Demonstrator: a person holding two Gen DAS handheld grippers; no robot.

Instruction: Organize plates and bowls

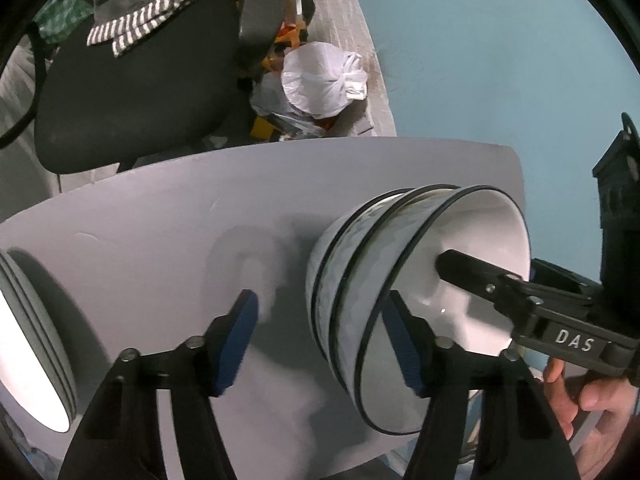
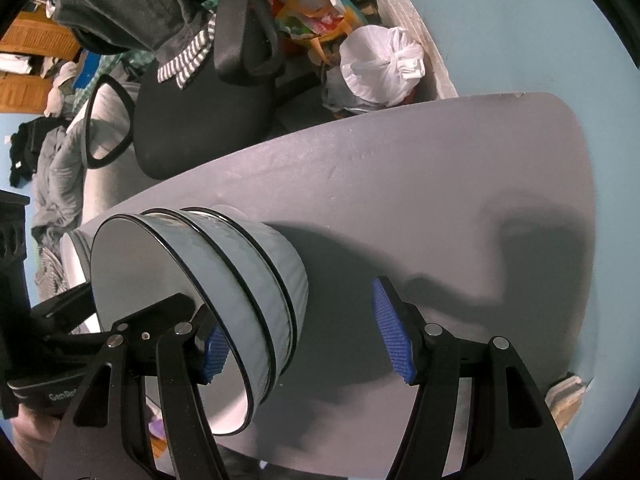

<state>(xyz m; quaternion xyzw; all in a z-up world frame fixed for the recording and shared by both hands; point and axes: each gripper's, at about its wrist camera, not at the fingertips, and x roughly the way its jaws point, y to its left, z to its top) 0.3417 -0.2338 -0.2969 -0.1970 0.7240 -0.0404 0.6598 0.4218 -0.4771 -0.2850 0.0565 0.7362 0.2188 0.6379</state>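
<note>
A stack of three nested grey bowls (image 1: 360,280) with black rims and white insides stands on the grey table (image 1: 160,208). It also shows in the right wrist view (image 2: 256,280). My left gripper (image 1: 324,340) is open, and its right finger (image 1: 404,344) is by the top bowl's rim. My right gripper (image 2: 304,340) is open; its left finger (image 2: 216,348) is inside the top bowl, the right finger outside. In the left wrist view one right-gripper finger (image 1: 472,272) reaches into the bowl. A stack of white plates (image 1: 36,344) lies at the table's left edge.
A black office chair (image 1: 132,92) with striped cloth stands beyond the table. White plastic bags (image 1: 320,80) and clutter lie on the floor by the blue wall (image 1: 500,60). The table's far edge (image 2: 360,120) is near them.
</note>
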